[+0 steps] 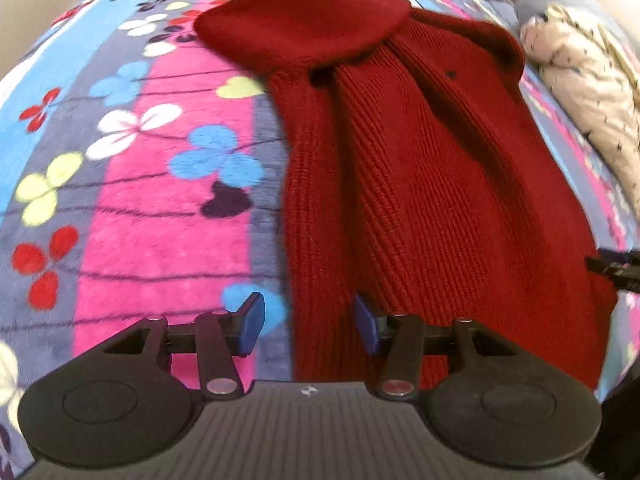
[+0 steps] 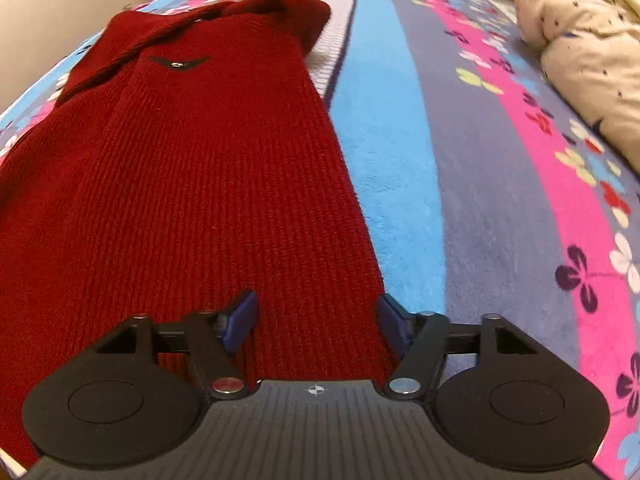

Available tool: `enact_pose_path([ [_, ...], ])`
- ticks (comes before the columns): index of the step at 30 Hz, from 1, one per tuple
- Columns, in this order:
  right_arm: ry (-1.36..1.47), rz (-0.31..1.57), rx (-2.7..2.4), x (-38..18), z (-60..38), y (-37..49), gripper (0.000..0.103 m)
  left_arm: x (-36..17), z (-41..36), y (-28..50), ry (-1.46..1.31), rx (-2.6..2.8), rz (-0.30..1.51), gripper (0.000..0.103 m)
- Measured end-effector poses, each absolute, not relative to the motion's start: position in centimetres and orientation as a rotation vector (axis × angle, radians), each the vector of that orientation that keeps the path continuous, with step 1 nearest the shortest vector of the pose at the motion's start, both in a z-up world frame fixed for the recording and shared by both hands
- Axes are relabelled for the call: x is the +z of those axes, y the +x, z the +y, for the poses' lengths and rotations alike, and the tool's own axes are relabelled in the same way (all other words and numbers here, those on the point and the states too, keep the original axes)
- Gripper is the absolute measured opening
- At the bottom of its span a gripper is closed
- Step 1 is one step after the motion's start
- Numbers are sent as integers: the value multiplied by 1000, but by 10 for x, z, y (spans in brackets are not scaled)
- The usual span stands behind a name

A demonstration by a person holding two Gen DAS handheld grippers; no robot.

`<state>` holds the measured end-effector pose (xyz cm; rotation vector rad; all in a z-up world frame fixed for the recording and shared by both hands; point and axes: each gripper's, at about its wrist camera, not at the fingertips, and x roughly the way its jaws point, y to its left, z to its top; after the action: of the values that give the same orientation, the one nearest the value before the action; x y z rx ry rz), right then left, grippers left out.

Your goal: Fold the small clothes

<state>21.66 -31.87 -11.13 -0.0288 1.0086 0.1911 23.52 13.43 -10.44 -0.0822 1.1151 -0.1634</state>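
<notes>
While our left gripper (image 1: 310, 326) is hovering with its blue pads spread and nothing pinched, we are seeing the red knit sweater's (image 1: 420, 168) left edge running from 6 toward 12 o'clock between them. Our right gripper (image 2: 318, 320) is likewise standing spread, straddling the sweater's right edge without pressing it. Farther out, the sweater is lying lengthwise on the flowered striped blanket (image 2: 480, 168), its collar end folded over at 12 o'clock. At 2 o'clock, a cream speckled garment (image 2: 588, 48) is lying bunched, well apart.
</notes>
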Motion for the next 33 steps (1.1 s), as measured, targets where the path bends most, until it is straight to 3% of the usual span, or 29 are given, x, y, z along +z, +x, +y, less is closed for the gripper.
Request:
enact_pose_path([
  [1, -31, 994, 206, -109, -320, 215, 22, -107, 132, 237, -67, -159, 1114, 53],
  [2, -23, 983, 219, -107, -323, 214, 8, -109, 130, 239, -59, -156, 1112, 42],
  [3, -1, 977, 223, -104, -328, 214, 7, -110, 129, 240, -62, -163, 1108, 22],
  [4, 35, 972, 227, -103, -333, 213, 6, -110, 128, 241, -75, -180, 1108, 14],
  [10, 187, 809, 135, -68, -377, 188, 4, -86, 143, 226, -54, -116, 1019, 11],
  [14, 335, 867, 57, -68, -414, 181, 4, -71, 180, 210, -122, 3, 964, 12],
  [16, 285, 940, 47, -79, -407, 183, 4, -79, 178, 210, -98, -40, 1020, 13],
  [19, 222, 1000, 67, -92, -390, 191, 11, -89, 170, 209, -58, -51, 1091, 25],
  [21, 194, 1058, 80, -98, -380, 196, 29, -86, 176, 206, -128, -81, 1097, 54],
  [22, 169, 1079, 77, -101, -375, 198, 45, -84, 180, 203, -177, -99, 1103, 71],
  [23, 141, 1087, 82, -102, -370, 197, 52, -84, 183, 199, -215, -130, 1111, 72],
  [26, 109, 1097, 106, -103, -363, 188, 53, -91, 175, 194, -153, -188, 1165, 71],
  [28, 95, 1115, 100, -108, -365, 187, 54, -95, 163, 189, -81, -210, 1192, 67],
  [29, 105, 1122, 102, -111, -367, 186, 53, -96, 157, 187, -32, -222, 1195, 61],
  [30, 116, 1121, 107, -110, -368, 184, 47, -98, 152, 185, 14, -222, 1190, 46],
  [31, 118, 1114, 111, -108, -369, 183, 24, -98, 147, 184, 60, -224, 1183, 34],
  [32, 114, 1099, 107, -104, -371, 182, 8, -98, 141, 182, 102, -230, 1172, 21],
  [33, 122, 1080, 98, -100, -373, 179, 8, -96, 137, 180, 145, -223, 1156, 14],
])
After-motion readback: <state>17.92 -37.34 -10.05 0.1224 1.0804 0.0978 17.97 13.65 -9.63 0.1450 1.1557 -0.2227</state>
